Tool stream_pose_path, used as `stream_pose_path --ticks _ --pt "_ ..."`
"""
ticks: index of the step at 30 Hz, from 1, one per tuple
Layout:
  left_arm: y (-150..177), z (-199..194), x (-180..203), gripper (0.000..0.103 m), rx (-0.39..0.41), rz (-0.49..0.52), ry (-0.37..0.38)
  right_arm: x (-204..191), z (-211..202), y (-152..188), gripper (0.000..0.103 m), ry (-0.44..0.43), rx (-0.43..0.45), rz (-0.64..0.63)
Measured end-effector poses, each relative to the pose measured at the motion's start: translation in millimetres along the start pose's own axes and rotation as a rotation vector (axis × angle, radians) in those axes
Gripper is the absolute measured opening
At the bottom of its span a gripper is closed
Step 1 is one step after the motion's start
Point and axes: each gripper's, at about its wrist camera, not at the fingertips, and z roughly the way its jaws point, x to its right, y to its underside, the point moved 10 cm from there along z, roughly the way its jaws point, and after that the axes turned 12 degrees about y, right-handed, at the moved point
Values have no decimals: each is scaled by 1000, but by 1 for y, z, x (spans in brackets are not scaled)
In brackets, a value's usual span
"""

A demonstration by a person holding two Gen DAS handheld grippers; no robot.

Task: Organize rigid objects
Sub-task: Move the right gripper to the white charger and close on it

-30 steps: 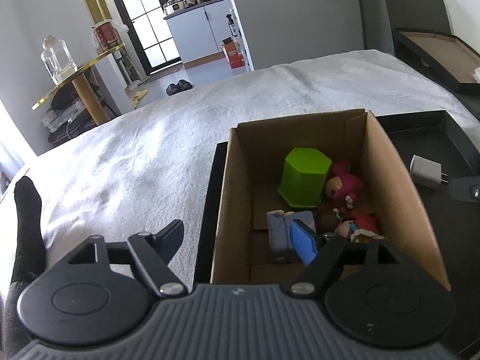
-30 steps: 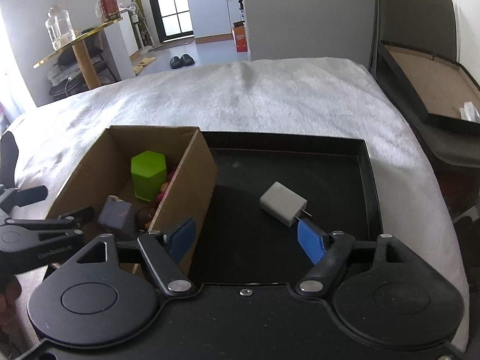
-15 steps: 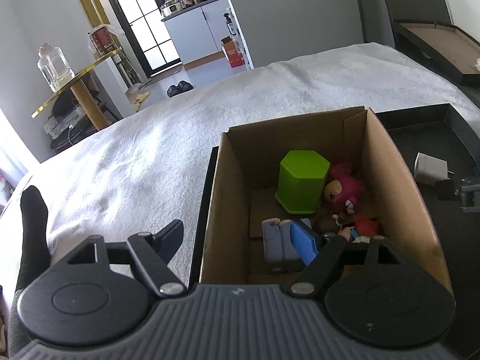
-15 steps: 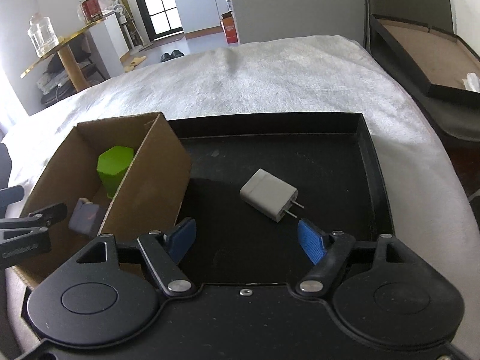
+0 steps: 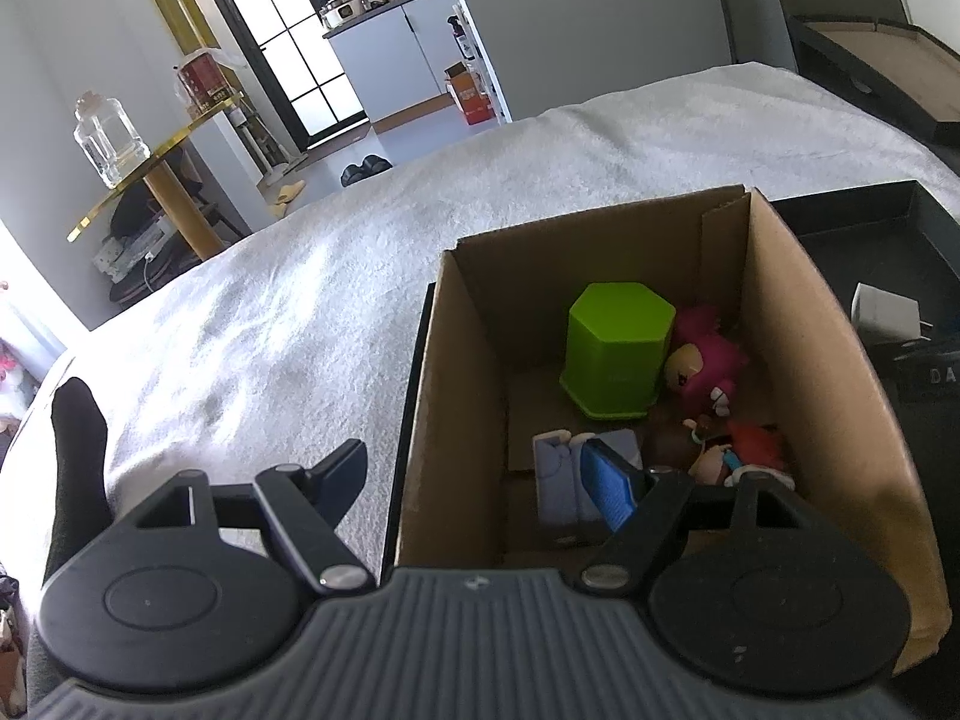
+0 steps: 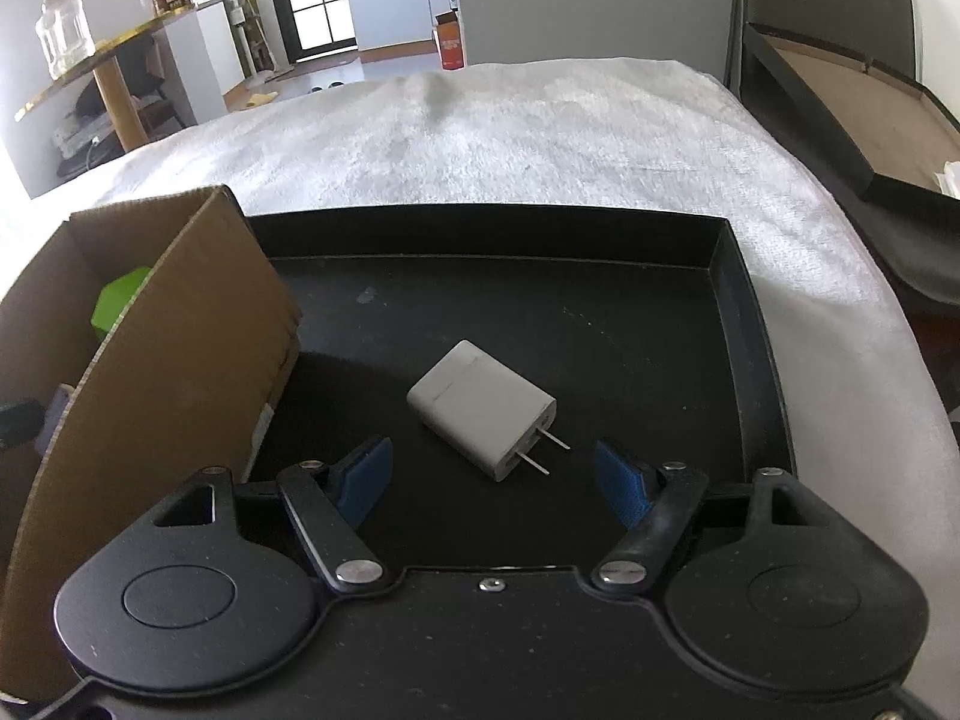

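A white plug charger [image 6: 480,414] lies on the black tray [image 6: 732,300], prongs toward me. My right gripper [image 6: 492,480] is open, its blue pads on either side just short of the charger. The charger also shows in the left wrist view [image 5: 885,312]. A cardboard box [image 5: 798,324] stands on the tray's left part and holds a green hexagonal block [image 5: 615,348], a pink figure [image 5: 705,360], a red-haired figure [image 5: 750,450] and a pale blue block [image 5: 561,480]. My left gripper [image 5: 474,480] is open and empty, straddling the box's left wall.
The tray sits on a white blanket [image 6: 540,138]. The box wall [image 6: 180,372] stands close to the left of my right gripper. A dark open case [image 6: 870,120] lies at the far right. A side table with a glass jar [image 5: 108,138] stands beyond the bed.
My right gripper has moved forward and right, so the charger now lies nearly between its pads. My left gripper has shifted a little; the box looks closer.
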Motion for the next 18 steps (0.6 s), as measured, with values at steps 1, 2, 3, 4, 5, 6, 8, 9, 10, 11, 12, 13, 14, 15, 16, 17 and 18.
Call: stream_pose_path --ticks 1,2,3,4,5,6,8,9,10,11,12,13,14,15,16,17,18 --pt "0 0 0 77 -3 0 1 -1 1 0 73 2 0 -3" --pt "0 0 0 77 -4 0 0 -3 2 -1 73 3 2 -6" --pt "0 0 0 77 -6 1 -3 -4 4 -2 73 2 5 -10" --pt "0 0 0 77 -8 1 -3 -6 5 -3 73 1 8 -13" --pt "0 0 0 77 -8 1 -2 -6 6 -4 73 1 12 -18" --pt "-1 0 0 77 -4 0 -3 -8 6 -5 73 2 16 -23" --pt "-2 -2 0 77 2 -1 -4 -10 8 -7 69 5 20 -32" --pt "-2 -2 0 77 4 -1 -4 -10 8 -8 61 7 26 -38" --pt "-2 -2 0 77 4 0 -3 -12 7 -9 50 5 31 -47" --pt "-2 -3 0 77 4 1 -3 -13 6 -9 47 10 33 -59" --pt "-2 -3 0 77 5 4 -4 -13 4 -9 40 9 32 -66" --pt "-2 -4 0 77 7 4 -4 -14 2 -8 37 8 30 -67" --pt "-3 -4 -1 77 9 4 -4 -13 0 -7 37 11 29 -68" --pt "-3 -5 -1 77 11 2 -2 -13 -2 -5 37 16 25 -71" --pt "-4 -7 -1 77 14 1 -2 -12 -4 -2 37 21 17 -68" --pt "-4 -8 -1 77 17 0 -2 -10 -6 1 37 25 7 -58" --pt "-4 -8 -1 77 19 -2 -1 -8 -7 3 37 27 -4 -48"
